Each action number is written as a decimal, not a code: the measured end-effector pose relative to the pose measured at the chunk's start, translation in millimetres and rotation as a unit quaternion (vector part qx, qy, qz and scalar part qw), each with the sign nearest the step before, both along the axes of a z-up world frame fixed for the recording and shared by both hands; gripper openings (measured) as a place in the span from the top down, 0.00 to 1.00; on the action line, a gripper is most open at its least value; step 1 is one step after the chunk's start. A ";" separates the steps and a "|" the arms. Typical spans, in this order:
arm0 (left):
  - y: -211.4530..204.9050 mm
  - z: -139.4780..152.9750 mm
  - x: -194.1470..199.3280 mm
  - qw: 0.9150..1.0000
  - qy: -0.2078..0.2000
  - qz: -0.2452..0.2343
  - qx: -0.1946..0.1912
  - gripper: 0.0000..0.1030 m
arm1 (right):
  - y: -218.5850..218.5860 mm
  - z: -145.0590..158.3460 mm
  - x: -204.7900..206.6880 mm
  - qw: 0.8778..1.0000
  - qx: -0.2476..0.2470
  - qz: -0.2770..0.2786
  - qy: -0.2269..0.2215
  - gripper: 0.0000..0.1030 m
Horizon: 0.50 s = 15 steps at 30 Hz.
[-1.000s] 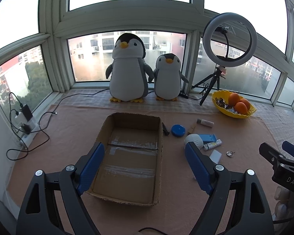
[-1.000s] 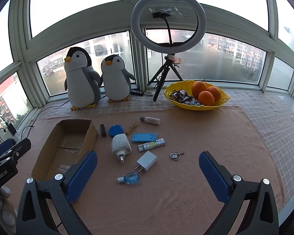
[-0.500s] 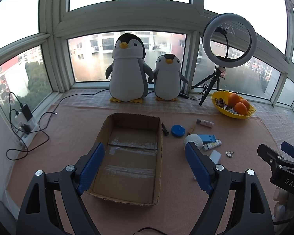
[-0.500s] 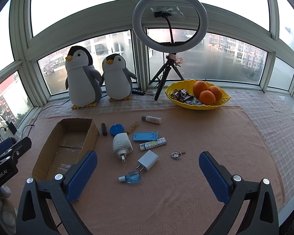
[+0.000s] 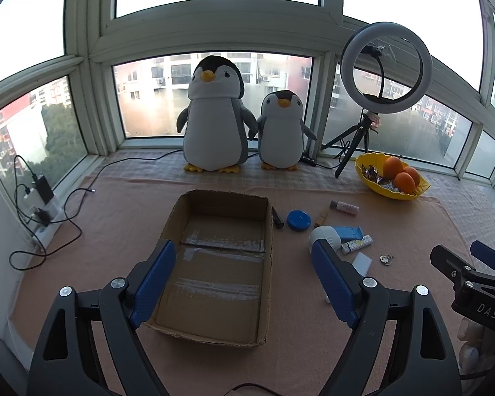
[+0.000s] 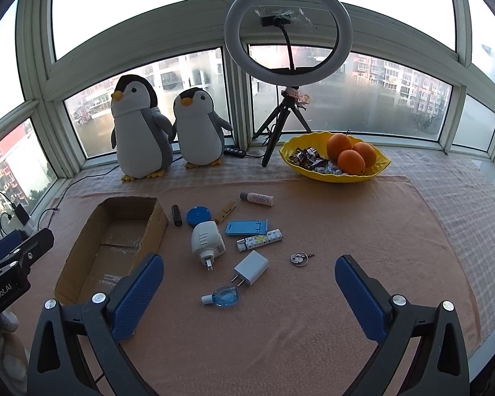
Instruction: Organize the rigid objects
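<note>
An empty cardboard box (image 5: 267,283) (image 6: 155,224) lies open on the pink cloth. Right of it lie several small items: a white plug-in device (image 6: 207,239), a white charger (image 6: 251,267), a blue liquid bottle (image 6: 222,296), a blue phone stand (image 6: 246,227), a patterned lighter (image 6: 260,240), a blue round lid (image 6: 198,215), a black tube (image 6: 176,215), a wooden clip (image 6: 225,212), a small white bottle (image 6: 256,199) and a key ring (image 6: 299,258). My left gripper (image 5: 244,277) is open over the box. My right gripper (image 6: 249,293) is open above the charger and blue bottle.
Two plush penguins (image 5: 214,118) (image 5: 282,130), a ring light on a tripod (image 6: 287,33) and a yellow bowl of oranges and sweets (image 6: 379,168) stand along the window. Cables and a power strip (image 5: 39,211) lie at the left edge.
The right gripper has drifted slightly forward and left toward the items. The left gripper has barely moved.
</note>
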<state>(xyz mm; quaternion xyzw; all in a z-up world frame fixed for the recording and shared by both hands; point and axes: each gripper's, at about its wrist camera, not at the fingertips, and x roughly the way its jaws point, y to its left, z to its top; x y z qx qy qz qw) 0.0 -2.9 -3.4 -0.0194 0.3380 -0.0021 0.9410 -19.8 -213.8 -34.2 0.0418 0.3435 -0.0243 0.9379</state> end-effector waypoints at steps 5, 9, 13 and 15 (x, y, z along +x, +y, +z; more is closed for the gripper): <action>-0.2 -0.2 -0.1 1.000 0.000 0.001 0.000 0.18 | 1.1 -0.8 -0.2 1.000 0.000 0.001 0.001 0.00; 0.0 -0.9 1.2 1.000 0.002 0.001 0.000 0.18 | 2.7 -2.4 0.4 1.000 0.000 0.002 0.003 0.00; 0.9 -1.8 2.5 1.000 0.004 0.002 -0.001 0.18 | 3.5 -3.7 1.1 1.000 0.001 0.003 0.005 0.00; 1.7 -2.2 2.7 1.000 0.003 0.000 -0.001 0.18 | 3.5 -4.0 1.3 1.000 0.001 0.003 0.006 0.00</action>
